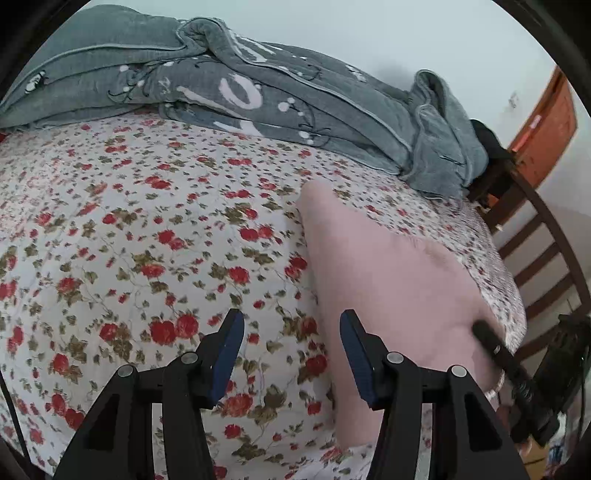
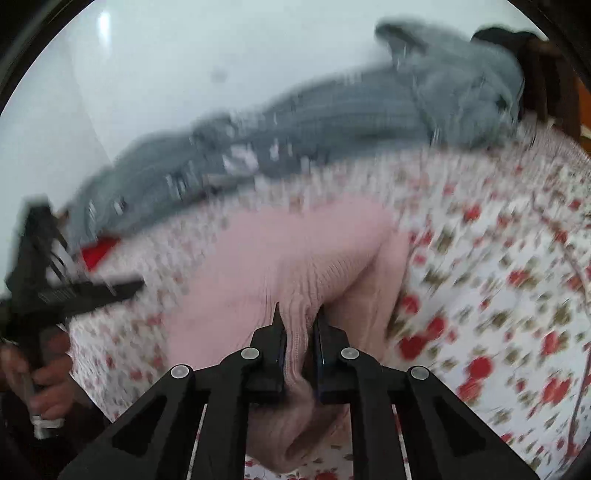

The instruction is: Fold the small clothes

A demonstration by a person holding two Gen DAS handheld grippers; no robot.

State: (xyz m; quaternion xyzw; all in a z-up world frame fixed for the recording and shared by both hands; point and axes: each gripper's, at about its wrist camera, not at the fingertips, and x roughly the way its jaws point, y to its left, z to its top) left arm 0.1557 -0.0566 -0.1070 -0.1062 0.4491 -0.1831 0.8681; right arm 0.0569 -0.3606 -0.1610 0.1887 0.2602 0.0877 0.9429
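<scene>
Bedsheet with red roses, grey blanket heaped by pale wall, pink knit garment lying on sheet, right gripper pinching its fold, left gripper spread, empty, dark wooden footboard at bed's edge.

The pale pink ribbed knit garment is soft, matt cloth with fine raised ribs. Beneath it, the white cotton-like bedsheet printed with red roses looks smooth and matt. At the far side, the grey fleecy blanket with white lettering has a plush, fuzzy nap and a smoother piped edge. On the right, the dark brown slatted wooden bed frame shows a slight sheen. The right gripper is matt black plastic with small shiny metal pins.
</scene>
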